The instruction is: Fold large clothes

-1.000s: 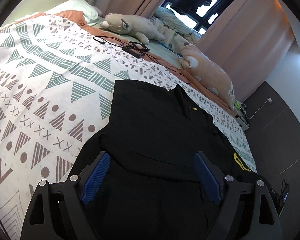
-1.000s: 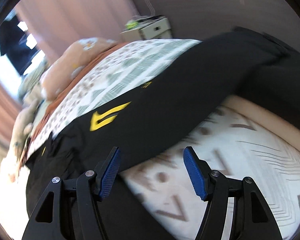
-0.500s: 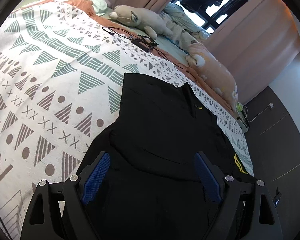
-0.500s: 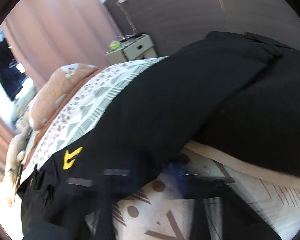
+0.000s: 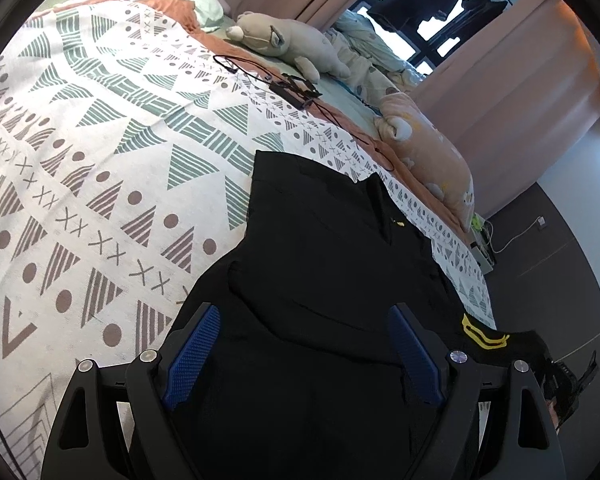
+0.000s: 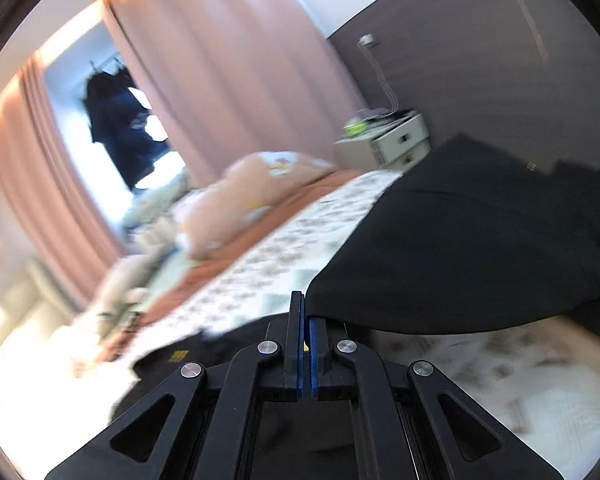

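A large black garment [image 5: 332, 248] with yellow stripes [image 5: 482, 330] on one sleeve lies spread on the patterned bedspread [image 5: 100, 152]. My left gripper [image 5: 303, 314] hovers over the garment's near part, its blue pads wide apart and nothing between them. In the right wrist view my right gripper [image 6: 305, 300] is shut on an edge of the black garment [image 6: 460, 248]. The lifted cloth hangs from the jaw tips and spreads away to the right. That view is blurred.
A grey plush toy [image 5: 284, 44], a peach pillow [image 5: 432, 160] and a black cable with a small device [image 5: 296, 88] lie at the far side of the bed. A white nightstand [image 6: 388, 140] stands by the dark wall. Pink curtains hang behind.
My right gripper closed on the black garment's edge and rose with it, tilting up toward the room. The left gripper shifted slightly and stayed open.
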`<state>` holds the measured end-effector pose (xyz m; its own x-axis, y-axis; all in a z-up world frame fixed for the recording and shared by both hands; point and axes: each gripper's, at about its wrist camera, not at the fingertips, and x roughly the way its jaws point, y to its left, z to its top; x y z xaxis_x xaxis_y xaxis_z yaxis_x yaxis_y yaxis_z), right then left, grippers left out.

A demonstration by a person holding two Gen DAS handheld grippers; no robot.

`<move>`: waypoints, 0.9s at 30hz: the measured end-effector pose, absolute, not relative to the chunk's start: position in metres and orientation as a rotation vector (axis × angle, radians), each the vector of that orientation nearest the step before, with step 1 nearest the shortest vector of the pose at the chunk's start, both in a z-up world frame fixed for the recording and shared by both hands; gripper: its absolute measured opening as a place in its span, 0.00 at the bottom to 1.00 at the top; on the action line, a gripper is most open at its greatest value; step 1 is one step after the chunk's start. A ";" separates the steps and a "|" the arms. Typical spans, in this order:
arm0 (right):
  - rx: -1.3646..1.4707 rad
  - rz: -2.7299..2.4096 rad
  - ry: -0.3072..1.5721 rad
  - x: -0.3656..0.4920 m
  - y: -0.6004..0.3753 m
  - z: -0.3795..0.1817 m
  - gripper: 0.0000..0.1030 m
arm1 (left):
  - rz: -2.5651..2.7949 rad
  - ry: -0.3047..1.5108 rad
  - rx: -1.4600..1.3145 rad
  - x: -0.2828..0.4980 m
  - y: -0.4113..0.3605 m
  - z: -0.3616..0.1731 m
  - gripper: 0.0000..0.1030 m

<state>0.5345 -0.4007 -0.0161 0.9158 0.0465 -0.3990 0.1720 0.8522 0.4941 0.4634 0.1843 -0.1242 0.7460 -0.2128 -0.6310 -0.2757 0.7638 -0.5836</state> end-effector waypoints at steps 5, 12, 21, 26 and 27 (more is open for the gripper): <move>0.571 0.051 0.428 0.551 -0.349 -0.005 0.03 | 0.050 0.730 -0.698 0.457 0.189 -0.118 0.84; 0.487 0.182 0.462 0.575 -0.262 -0.004 0.03 | 0.067 0.722 -0.709 0.450 0.201 -0.116 0.84; 0.357 0.327 0.667 0.599 -0.166 -0.054 0.03 | 0.077 0.726 -0.720 0.450 0.206 -0.117 0.84; 0.264 0.355 0.890 0.613 -0.130 -0.106 0.21 | 0.067 0.733 -0.724 0.455 0.201 -0.118 0.84; 0.284 0.378 0.966 0.618 -0.127 -0.123 0.30 | 0.065 0.734 -0.727 0.455 0.201 -0.119 0.84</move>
<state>0.6177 -0.1265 -0.1226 0.5122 0.4335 -0.7414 -0.1848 0.8987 0.3977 0.4551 0.2008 -0.1187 0.7517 -0.1902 -0.6315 -0.2980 0.7563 -0.5824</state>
